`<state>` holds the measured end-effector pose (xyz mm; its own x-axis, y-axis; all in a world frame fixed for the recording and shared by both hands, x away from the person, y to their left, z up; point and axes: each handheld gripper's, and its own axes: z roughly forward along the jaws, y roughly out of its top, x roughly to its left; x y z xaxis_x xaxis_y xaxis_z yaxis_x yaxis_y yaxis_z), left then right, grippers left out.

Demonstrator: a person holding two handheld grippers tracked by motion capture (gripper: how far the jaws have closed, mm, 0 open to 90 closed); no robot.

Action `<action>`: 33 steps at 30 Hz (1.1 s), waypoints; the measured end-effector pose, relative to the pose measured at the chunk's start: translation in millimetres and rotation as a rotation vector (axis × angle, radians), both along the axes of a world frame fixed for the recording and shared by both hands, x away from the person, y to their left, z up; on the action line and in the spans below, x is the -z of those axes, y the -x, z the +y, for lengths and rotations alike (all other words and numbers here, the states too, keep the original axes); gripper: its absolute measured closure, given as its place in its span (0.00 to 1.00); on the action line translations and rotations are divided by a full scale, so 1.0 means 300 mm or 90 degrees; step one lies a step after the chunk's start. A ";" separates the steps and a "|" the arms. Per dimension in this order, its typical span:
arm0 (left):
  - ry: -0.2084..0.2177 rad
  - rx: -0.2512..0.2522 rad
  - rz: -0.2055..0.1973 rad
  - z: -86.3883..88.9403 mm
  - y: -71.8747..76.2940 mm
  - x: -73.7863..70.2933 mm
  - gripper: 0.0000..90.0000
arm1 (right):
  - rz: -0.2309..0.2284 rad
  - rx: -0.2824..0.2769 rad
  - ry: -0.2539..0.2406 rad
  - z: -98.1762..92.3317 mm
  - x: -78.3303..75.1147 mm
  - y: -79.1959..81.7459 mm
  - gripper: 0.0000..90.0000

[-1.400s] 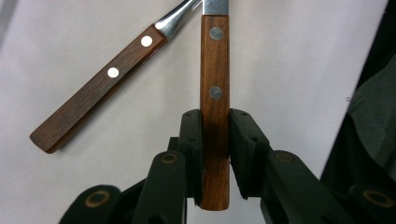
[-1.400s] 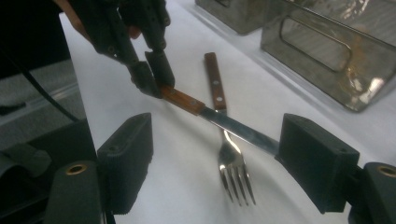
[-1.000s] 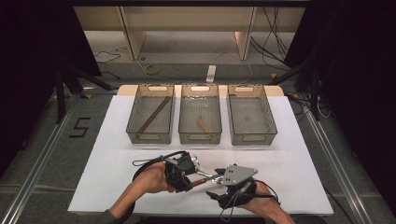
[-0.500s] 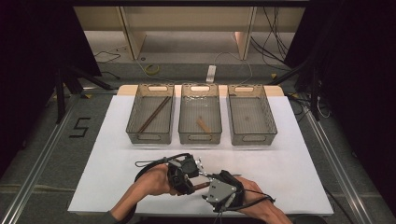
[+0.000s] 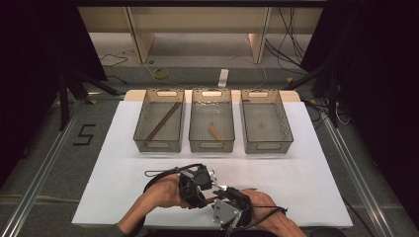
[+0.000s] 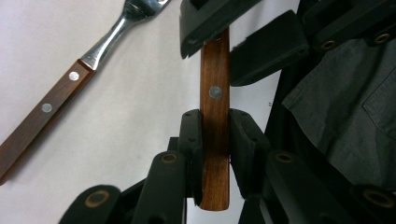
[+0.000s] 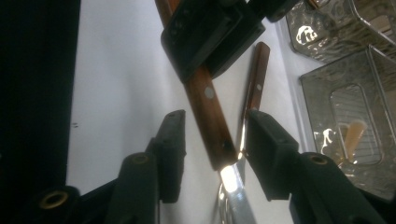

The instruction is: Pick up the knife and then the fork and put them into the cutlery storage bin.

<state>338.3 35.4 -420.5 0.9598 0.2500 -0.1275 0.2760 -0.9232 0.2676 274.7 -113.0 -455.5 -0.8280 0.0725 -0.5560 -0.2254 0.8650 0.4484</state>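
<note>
My left gripper (image 6: pixel 215 126) is shut on a brown wooden handle (image 6: pixel 215 74) with a metal rivet and holds it off the white table. My right gripper (image 7: pixel 217 135) faces it, one jaw on each side of the handle's (image 7: pixel 205 100) far end. Its jaws have just been closing, and a gap still shows at both pads. Bright metal shines just past that end. In the high view the left gripper (image 5: pixel 207 193) and right gripper (image 5: pixel 221 193) meet at the table's front edge. A wooden-handled fork (image 6: pixel 46 107) lies flat on the table beside them.
Three wire baskets stand in a row at the back: the left one (image 5: pixel 140 129) holds long dark sticks, the middle one (image 5: pixel 211 146) a short wooden piece, the right one (image 5: pixel 284 123) a small item. White cover (image 5: pixel 306 168) spreads across the table.
My right gripper has moved left and nearer the front edge, up to the left gripper, and tilted. Its jaws now flank the held handle. The left gripper has stayed put.
</note>
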 end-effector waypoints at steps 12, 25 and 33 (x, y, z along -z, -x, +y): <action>0.002 0.008 0.007 -0.008 0.005 -0.006 0.83 | -0.039 -0.032 0.055 0.016 0.013 0.012 0.80; 0.042 -0.003 0.017 0.016 -0.013 -0.020 0.74 | -0.045 -0.042 0.074 0.008 0.015 0.015 0.86; 0.084 -0.058 -0.008 0.063 -0.025 -0.041 0.38 | -0.049 -0.030 0.074 -0.024 0.006 -0.008 0.86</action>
